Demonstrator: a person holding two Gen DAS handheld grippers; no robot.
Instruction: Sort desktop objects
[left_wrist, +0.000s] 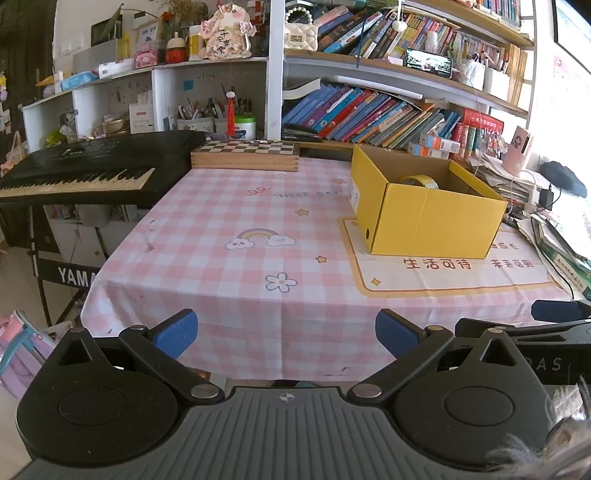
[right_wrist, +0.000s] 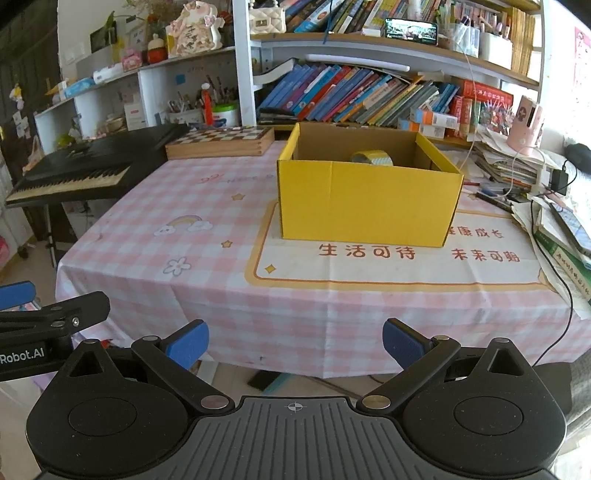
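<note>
An open yellow cardboard box (left_wrist: 424, 218) (right_wrist: 365, 205) stands on a cream printed mat (left_wrist: 443, 273) (right_wrist: 388, 266) on the pink checked tablecloth. Inside it lies a roll of yellowish tape (left_wrist: 419, 181) (right_wrist: 372, 157). My left gripper (left_wrist: 286, 334) hovers off the table's near edge, open, nothing between its blue pads. My right gripper (right_wrist: 294, 341) hangs beside it at the same edge, also open and empty. Each gripper's side shows in the other view: the right one (left_wrist: 554, 314) and the left one (right_wrist: 16, 295).
A wooden chessboard box (left_wrist: 245, 153) (right_wrist: 221, 142) sits at the table's far edge. A black keyboard (left_wrist: 85, 170) (right_wrist: 85, 166) stands left of the table. Stacked papers, books and cables (right_wrist: 554, 221) crowd the right side. Bookshelves (right_wrist: 369, 96) run behind.
</note>
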